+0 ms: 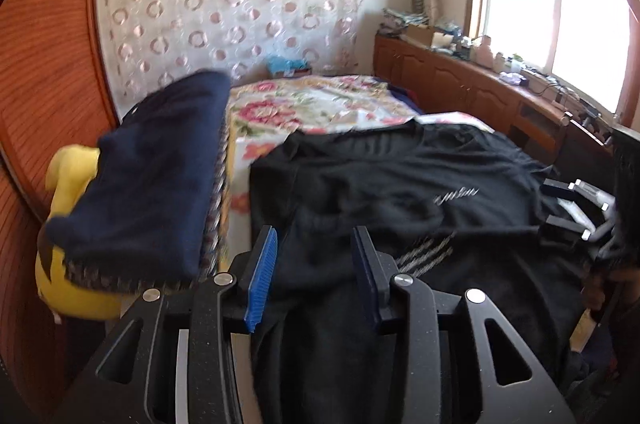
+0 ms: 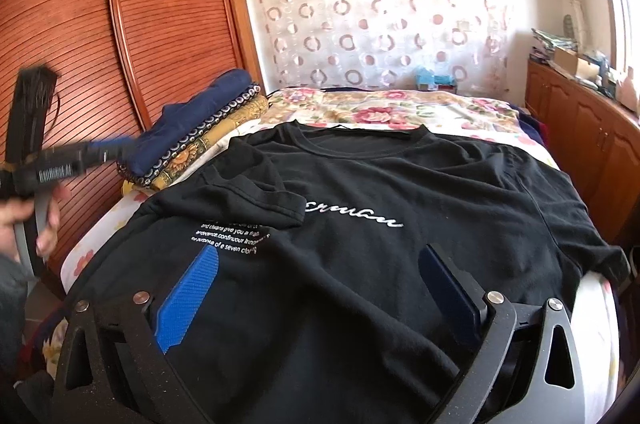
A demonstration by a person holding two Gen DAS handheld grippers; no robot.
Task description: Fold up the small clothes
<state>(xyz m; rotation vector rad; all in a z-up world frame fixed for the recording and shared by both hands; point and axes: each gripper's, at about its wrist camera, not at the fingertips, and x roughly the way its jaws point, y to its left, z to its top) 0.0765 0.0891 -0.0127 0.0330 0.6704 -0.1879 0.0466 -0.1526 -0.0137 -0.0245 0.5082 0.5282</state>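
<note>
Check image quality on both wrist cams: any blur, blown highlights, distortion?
Left wrist: window blown out to white; folded navy garment on the pile motion-blurred; wardrobe edge bowed by the fisheye. Right wrist: black T-shirt and its white script sharp; left gripper smeared by motion; window glare only at the right edge; wardrobe slats curved by the lens.

You have one black T-shirt [image 2: 400, 192] spread on one floral bed [image 2: 400, 108] — a single garment laid out. Beside it sits one stack of folded clothes [image 2: 200, 132], three layers showing: navy, patterned, yellow-floral. You hold two grippers — left gripper [image 1: 314, 264], right gripper [image 2: 320, 288]. One yellow plush [image 1: 72, 288] sits behind the stack.
</note>
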